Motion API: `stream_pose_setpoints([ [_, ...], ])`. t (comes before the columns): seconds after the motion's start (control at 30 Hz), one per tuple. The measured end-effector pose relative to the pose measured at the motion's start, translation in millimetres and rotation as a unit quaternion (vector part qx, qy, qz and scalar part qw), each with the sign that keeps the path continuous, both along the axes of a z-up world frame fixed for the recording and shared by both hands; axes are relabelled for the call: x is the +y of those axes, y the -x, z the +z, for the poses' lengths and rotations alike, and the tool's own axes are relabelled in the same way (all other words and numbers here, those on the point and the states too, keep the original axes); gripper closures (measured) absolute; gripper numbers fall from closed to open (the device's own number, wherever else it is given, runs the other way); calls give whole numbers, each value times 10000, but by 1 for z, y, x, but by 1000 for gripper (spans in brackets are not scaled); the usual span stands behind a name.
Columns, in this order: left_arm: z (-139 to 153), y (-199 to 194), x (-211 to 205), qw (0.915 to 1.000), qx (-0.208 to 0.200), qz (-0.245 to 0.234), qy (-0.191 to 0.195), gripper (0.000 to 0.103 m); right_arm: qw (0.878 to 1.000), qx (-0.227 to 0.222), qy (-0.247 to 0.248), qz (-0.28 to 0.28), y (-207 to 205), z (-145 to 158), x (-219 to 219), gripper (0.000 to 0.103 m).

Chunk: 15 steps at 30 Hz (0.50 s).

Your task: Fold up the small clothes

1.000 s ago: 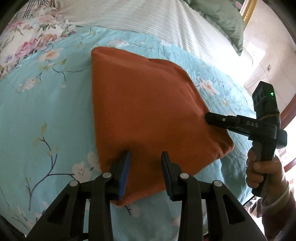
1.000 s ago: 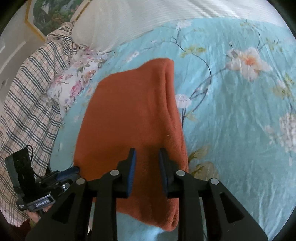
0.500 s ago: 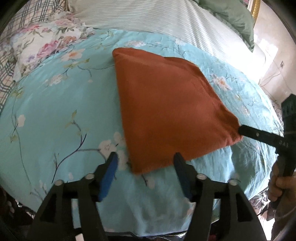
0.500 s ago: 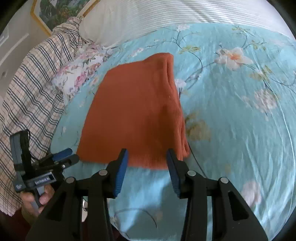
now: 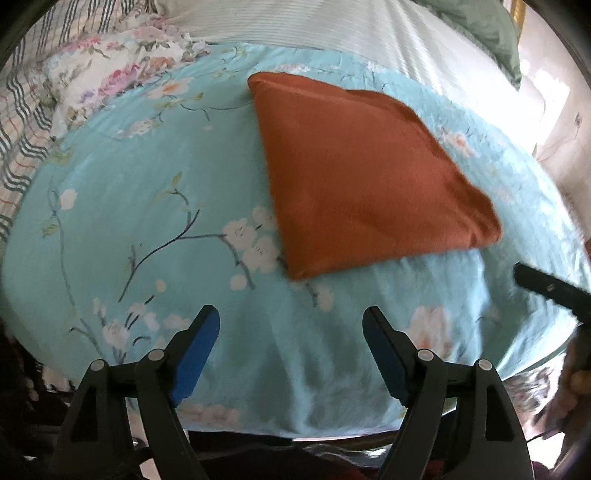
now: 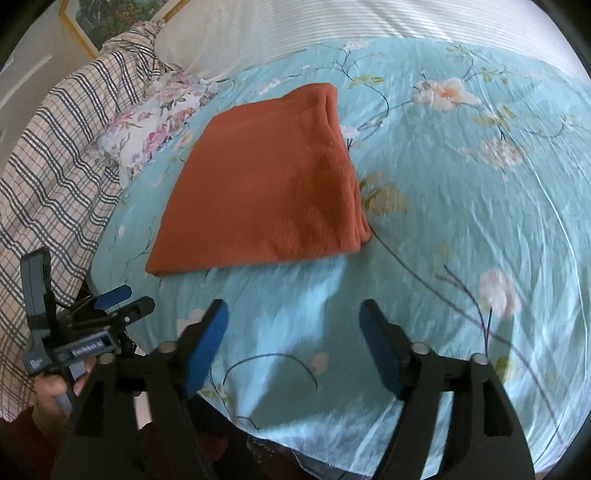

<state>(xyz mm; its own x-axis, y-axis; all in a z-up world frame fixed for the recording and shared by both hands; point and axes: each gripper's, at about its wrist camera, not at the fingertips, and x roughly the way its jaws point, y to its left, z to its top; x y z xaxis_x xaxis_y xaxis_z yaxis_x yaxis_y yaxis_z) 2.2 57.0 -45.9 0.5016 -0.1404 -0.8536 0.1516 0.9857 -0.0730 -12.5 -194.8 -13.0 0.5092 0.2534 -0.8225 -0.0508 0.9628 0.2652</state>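
Note:
A folded rust-orange garment [image 5: 362, 177] lies flat on the light blue floral bedsheet [image 5: 147, 192]. It also shows in the right wrist view [image 6: 266, 188], its stacked fold edges on the right side. My left gripper [image 5: 291, 321] is open and empty, held back from the garment's near corner over the sheet. My right gripper [image 6: 293, 314] is open and empty, also short of the garment's near edge. The right gripper's tip shows at the right edge of the left wrist view [image 5: 546, 288]; the left gripper shows in the right wrist view [image 6: 114, 306].
A floral pillow [image 5: 110, 70] and a plaid blanket [image 6: 48, 177] lie to the left. A striped white cover [image 5: 332, 29] and a green pillow [image 5: 491, 26] lie behind. The bed's front edge [image 5: 295, 435] runs below both grippers.
Both grippers have opened wide, let go of the orange garment and pulled back toward the bed's front edge. The garment stays folded on the sheet.

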Motion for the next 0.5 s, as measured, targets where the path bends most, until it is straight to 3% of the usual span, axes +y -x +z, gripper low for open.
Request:
stream_pose_setpoints([
  [0.1,-4,9,-3,9997,-23,-59,-253,23,9999,14,145,61,4,0,4,24],
  [0.3,0,17,-6,9992,33,-248,-302,22,9994,-54,294,143,9,3,9,15],
  [0.5,14,28,-7,9983,-295,-151,-480,22,9980,-104,588,219,14,7,14,13],
])
